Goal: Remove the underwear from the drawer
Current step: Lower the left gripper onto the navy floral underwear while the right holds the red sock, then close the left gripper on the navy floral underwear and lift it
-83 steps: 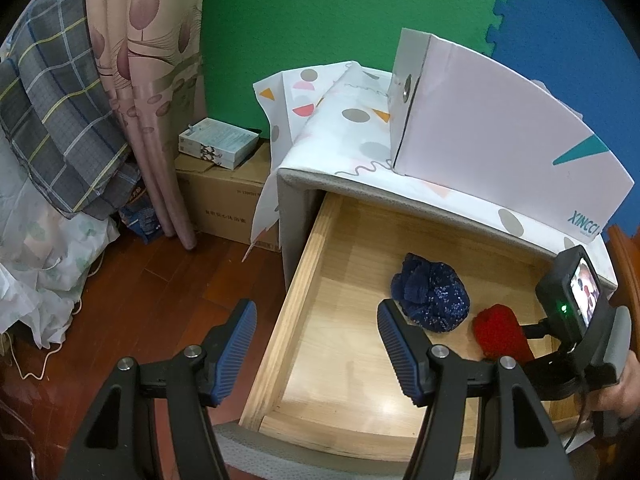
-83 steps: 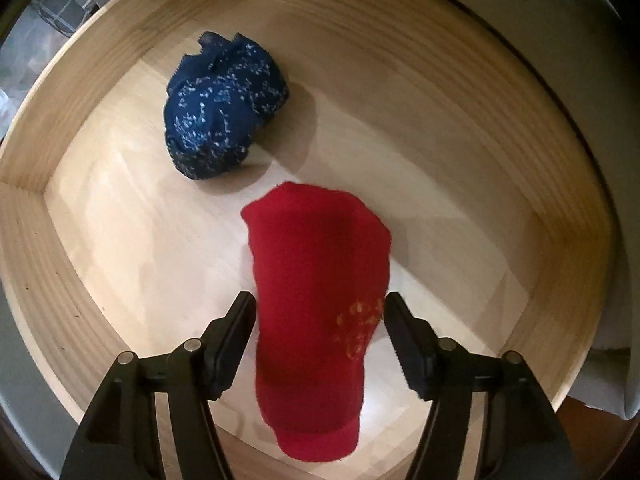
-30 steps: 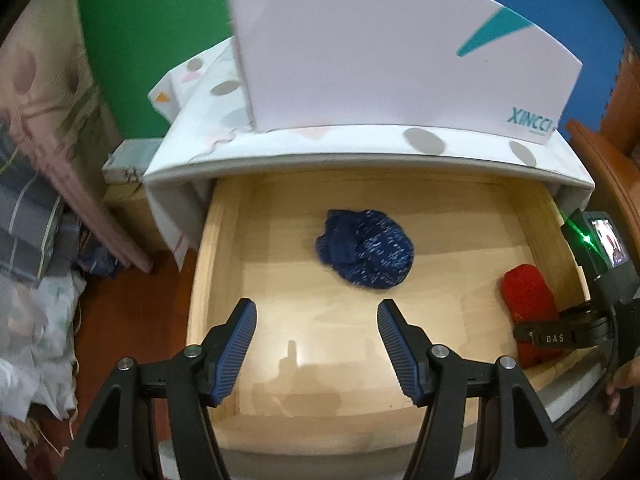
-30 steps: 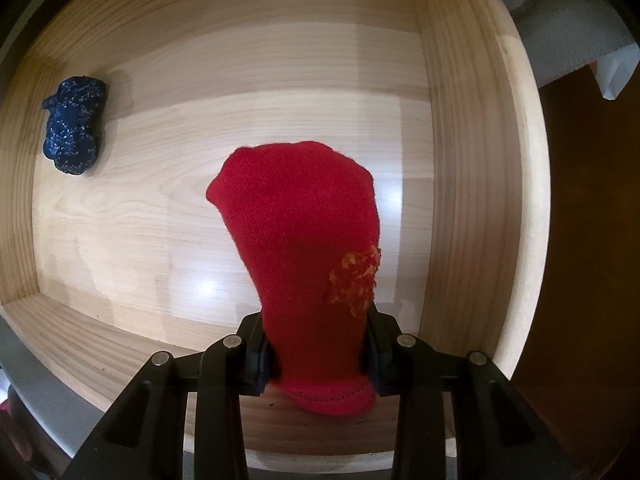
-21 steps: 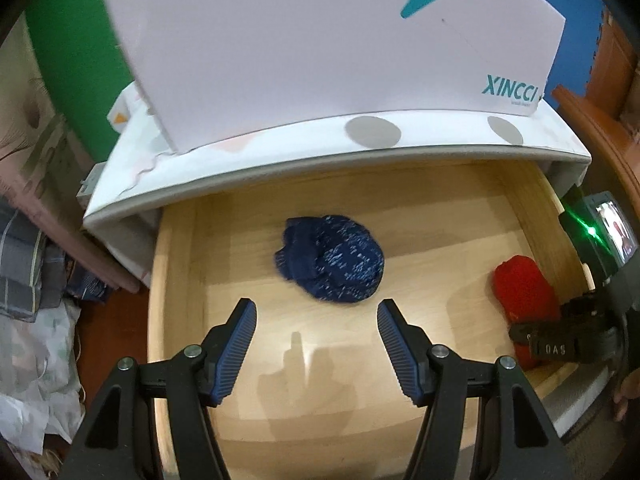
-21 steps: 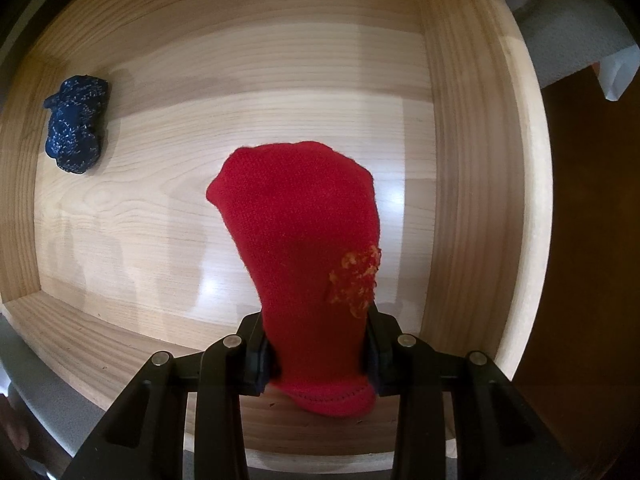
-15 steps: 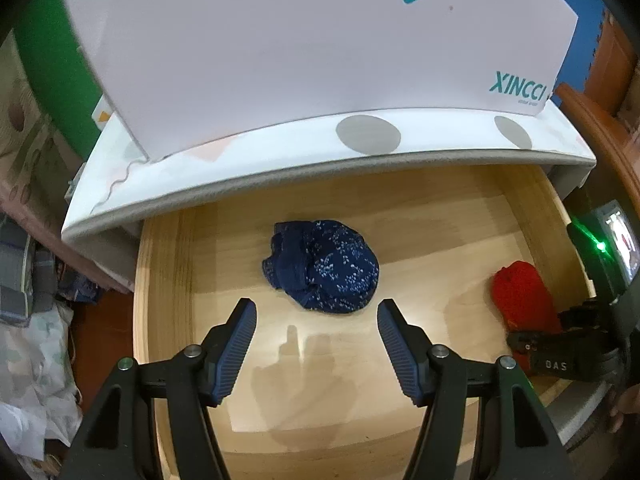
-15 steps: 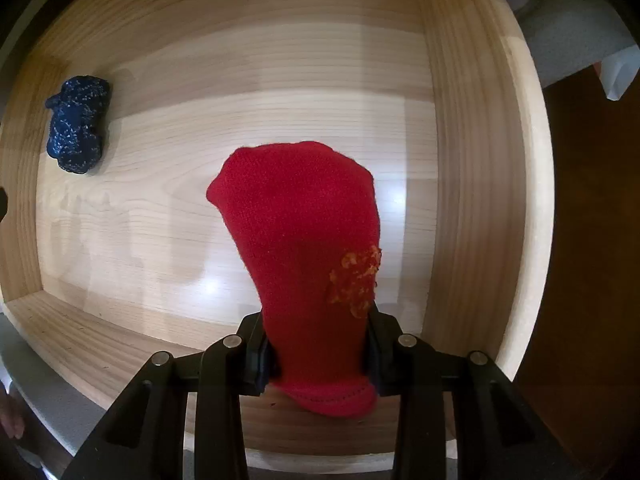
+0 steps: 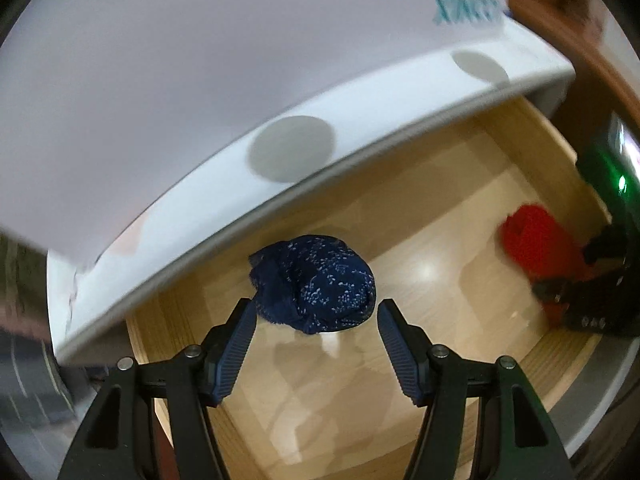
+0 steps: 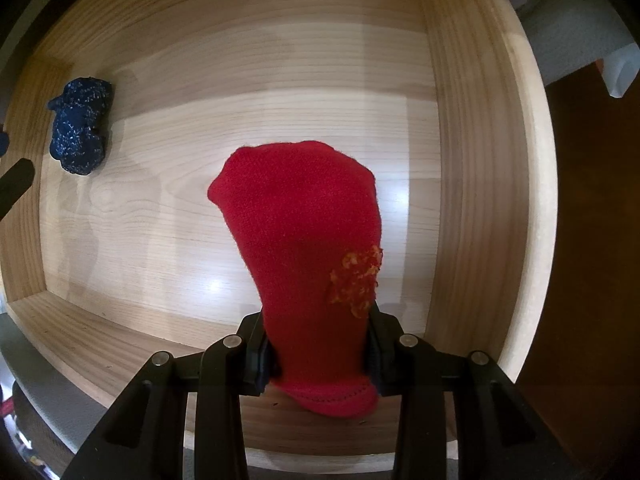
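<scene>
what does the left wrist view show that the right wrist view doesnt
Only the left wrist view shows the open left hand-held gripper above the navy underwear, the white spotted cabinet top, and the right hand-held gripper's body from outside. Only the right wrist view shows the right hand-held gripper shut on the red garment, and that garment's orange patch. Both show the wooden drawer, the navy underwear and the red garment.
</scene>
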Available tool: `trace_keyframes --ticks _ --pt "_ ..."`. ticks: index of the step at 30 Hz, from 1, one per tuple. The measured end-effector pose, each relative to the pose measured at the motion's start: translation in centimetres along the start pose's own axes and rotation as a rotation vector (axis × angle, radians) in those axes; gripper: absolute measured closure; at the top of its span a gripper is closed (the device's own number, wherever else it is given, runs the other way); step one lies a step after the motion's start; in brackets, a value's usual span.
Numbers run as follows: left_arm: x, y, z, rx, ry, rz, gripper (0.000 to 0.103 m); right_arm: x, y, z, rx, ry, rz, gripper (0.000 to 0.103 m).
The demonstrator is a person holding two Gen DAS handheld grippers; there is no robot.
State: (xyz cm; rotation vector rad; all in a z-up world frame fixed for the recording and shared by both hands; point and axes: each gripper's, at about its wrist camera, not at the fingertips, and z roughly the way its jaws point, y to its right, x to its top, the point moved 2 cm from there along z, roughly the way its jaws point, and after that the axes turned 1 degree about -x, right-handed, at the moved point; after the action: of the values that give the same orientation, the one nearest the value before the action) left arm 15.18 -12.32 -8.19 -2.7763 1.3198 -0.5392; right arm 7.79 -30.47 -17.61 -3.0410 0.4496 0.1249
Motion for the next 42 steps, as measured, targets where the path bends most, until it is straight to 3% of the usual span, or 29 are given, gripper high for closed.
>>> trace_keyframes --ticks 4,12,32,37,42 --pt "0.2 0.9 0.9 0.010 -0.024 0.130 0.038 0.1 -0.1 0.0 0.001 0.000 0.001 0.069" --pt "0.7 1.8 2.8 -0.010 -0.036 0.238 0.038 0.3 -0.4 0.3 0.007 -0.001 0.015 0.068" --pt "2.4 0.4 7.5 0.010 -0.068 0.219 0.039 0.7 -0.8 0.4 0.008 -0.004 0.023 0.068" --pt "2.7 -0.1 7.6 0.035 -0.067 0.220 0.062 0.8 -0.9 0.5 0.013 -0.003 0.021 0.067" --pt "2.8 -0.4 7.4 0.053 -0.067 0.220 0.072 0.8 -1.0 0.5 0.014 -0.003 0.021 0.067"
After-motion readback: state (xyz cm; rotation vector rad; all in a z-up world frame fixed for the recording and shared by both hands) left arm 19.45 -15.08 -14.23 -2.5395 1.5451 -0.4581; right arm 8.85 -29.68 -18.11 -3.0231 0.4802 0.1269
